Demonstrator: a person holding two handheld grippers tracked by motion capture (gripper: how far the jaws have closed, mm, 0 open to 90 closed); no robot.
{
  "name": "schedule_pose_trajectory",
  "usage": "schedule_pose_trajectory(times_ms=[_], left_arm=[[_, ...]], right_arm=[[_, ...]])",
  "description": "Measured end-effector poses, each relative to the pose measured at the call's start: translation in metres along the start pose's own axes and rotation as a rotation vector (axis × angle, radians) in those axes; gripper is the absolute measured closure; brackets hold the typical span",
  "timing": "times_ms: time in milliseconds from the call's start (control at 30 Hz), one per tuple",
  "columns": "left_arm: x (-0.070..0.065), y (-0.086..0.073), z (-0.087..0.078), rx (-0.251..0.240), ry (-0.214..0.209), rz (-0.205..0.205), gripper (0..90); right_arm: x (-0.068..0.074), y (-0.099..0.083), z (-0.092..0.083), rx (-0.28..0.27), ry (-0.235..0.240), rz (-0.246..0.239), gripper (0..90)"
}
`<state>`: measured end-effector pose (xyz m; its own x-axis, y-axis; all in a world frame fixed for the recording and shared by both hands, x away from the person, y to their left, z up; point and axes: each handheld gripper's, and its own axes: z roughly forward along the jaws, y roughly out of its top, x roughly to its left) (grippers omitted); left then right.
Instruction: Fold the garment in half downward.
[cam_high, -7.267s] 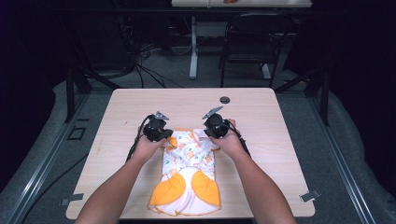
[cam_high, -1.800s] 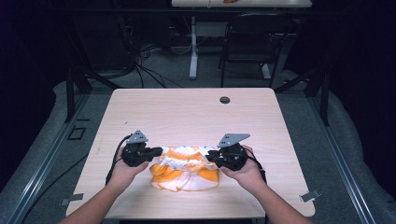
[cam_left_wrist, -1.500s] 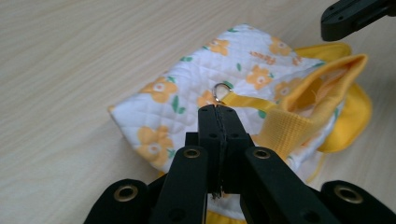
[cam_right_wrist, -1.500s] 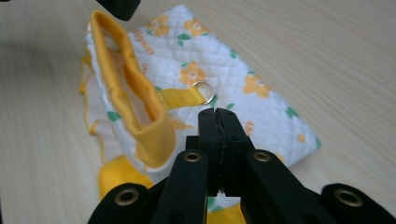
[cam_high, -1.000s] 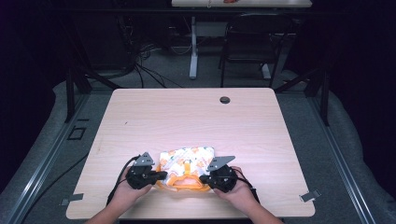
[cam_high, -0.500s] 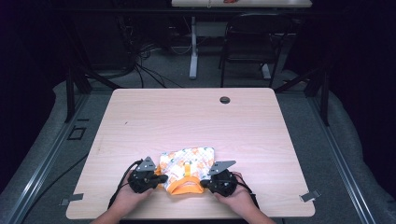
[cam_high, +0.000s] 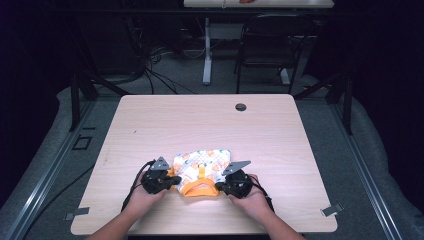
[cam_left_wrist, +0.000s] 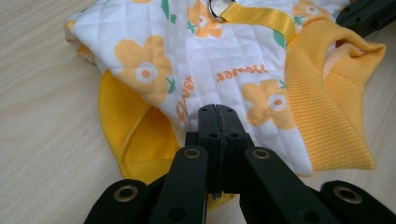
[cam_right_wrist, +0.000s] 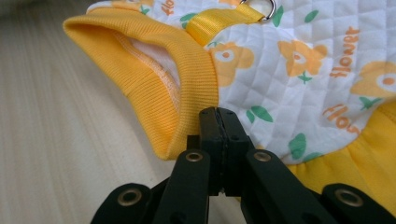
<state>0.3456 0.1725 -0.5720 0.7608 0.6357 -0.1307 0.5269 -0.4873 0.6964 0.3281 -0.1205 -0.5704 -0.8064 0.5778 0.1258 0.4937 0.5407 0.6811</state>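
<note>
Folded flowered garment (cam_high: 202, 167) near the table (cam_high: 150, 120) front edge, left gripper (cam_high: 172, 182) and right gripper (cam_high: 220, 187) clamped shut on its sides.

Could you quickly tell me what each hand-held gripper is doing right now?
Left hand-held gripper: closed on the floral garment.
Right hand-held gripper: closed on the same garment.

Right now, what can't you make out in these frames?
- Left hand-held gripper, left gripper view: the shut jaws cover the garment edge they pinch, so the depth of the bite is hidden.
- Right hand-held gripper, right gripper view: the same, at the orange collar.
- High view: the "flower" lettering is too small to read; hands cover the garment's near corners.
- Small dark round thing on the table, high view: too small to identify.
</note>
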Motion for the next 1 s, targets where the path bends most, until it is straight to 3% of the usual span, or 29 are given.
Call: schedule_pose_trajectory(times_ms=[167,433,633,767,1000], left_arm=[[0.011,0.004,0.005,-0.027,-0.003,-0.039,90.0],[0.02,0.02,0.015,-0.005,0.048,-0.033,90.0],[0.026,0.022,0.019,-0.029,0.048,-0.061,90.0],[0.028,0.024,0.019,-0.018,0.048,-0.06,90.0],[0.031,0.03,0.022,-0.006,0.07,-0.059,90.0]], right_arm=[[-0.013,0.009,0.004,0.015,-0.024,0.006,90.0],[-0.031,0.021,0.01,0.024,-0.069,0.029,90.0],[-0.037,0.026,0.013,0.031,-0.082,0.033,90.0],[-0.039,0.03,0.014,0.043,-0.091,0.017,90.0],[-0.045,0.033,0.017,0.035,-0.102,0.039,90.0]])
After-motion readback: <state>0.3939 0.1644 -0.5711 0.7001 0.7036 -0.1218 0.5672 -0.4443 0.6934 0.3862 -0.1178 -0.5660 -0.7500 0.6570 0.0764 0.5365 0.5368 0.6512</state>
